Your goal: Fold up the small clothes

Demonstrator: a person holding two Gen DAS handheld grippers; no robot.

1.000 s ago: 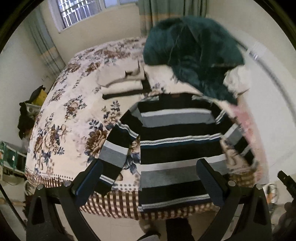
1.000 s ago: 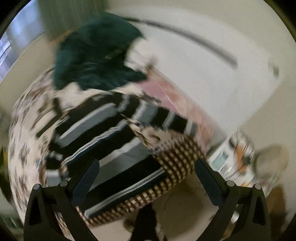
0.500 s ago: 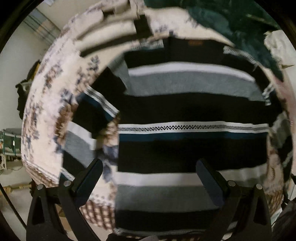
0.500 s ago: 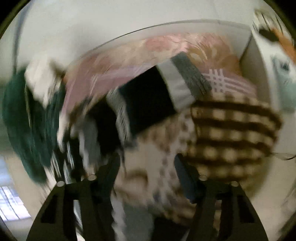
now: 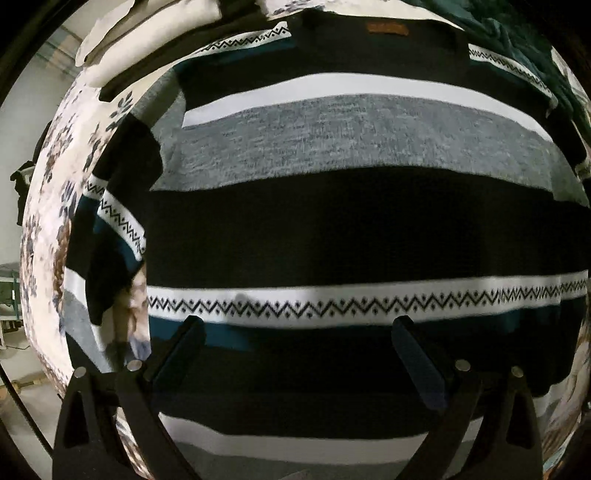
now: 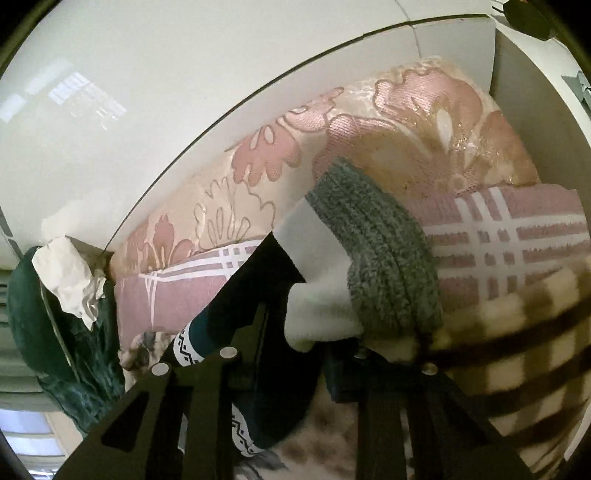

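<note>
Sweater [image 5: 332, 221] now fills the view under the wide-open left gripper [image 5: 295, 332], while the right gripper [image 6: 291, 354] has closed on its sleeve [image 6: 369, 258], ready to fold.

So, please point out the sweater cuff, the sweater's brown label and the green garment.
cuff [image 6: 384, 251], right wrist view, on the grey ribbed knit.
label [image 5: 386, 28], left wrist view, middle of the brown patch.
green garment [image 6: 29, 314], right wrist view, on its folds.

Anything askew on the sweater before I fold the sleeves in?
The sweater body lies flat, stripes running straight, with no damage visible. Its sleeve on the window side angles out over the floral bedspread, unfolded. The right hand-held gripper is closed on the other sleeve's cuff. The left hand-held gripper is open.
</note>
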